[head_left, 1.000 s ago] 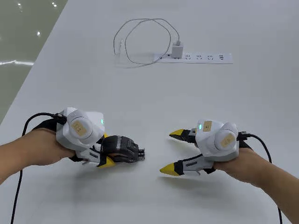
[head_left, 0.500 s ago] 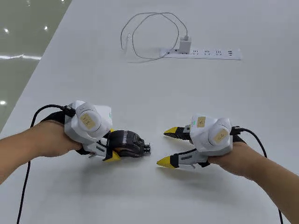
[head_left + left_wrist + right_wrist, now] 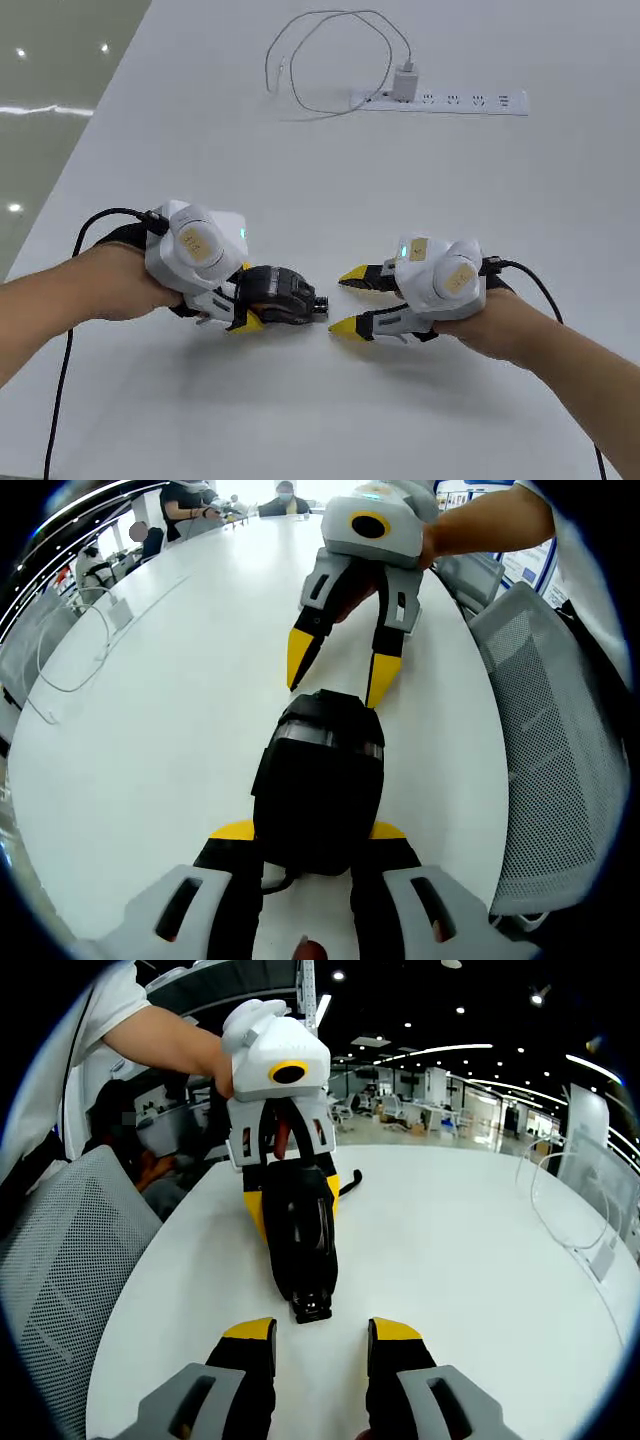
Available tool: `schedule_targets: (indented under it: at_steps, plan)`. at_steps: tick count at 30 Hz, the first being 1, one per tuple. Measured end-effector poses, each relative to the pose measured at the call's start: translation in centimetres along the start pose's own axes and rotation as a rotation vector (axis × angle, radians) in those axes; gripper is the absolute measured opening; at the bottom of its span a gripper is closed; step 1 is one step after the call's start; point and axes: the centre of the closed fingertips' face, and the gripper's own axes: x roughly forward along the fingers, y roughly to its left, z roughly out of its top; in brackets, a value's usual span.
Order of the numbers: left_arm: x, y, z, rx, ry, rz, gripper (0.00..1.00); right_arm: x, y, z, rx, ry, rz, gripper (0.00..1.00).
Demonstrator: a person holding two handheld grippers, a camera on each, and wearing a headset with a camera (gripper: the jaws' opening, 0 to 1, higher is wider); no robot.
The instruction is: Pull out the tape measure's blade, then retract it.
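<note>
Your left gripper point(image 3: 245, 300) clamps the black hard-plastic tape measure point(image 3: 282, 297) on the white table point(image 3: 330, 190), your right gripper point(image 3: 345, 300) gapes just beside its metal blade hook point(image 3: 313, 1309); case likely rigid, blade thin and springy, so pinch that hook.

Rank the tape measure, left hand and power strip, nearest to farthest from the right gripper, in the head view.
1. Tape measure, right at its open tips.
2. Left hand, beyond that, leftward.
3. Power strip, far off, at the top.
</note>
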Motion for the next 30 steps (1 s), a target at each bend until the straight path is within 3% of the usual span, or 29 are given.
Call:
schedule_targets:
  at_steps: [30]
  plan:
    - [0.0, 0.0, 0.0, 0.003, 0.005, -0.001, 0.29, 1.6, 0.4, 0.7, -0.044, -0.012, 0.028, 0.2]
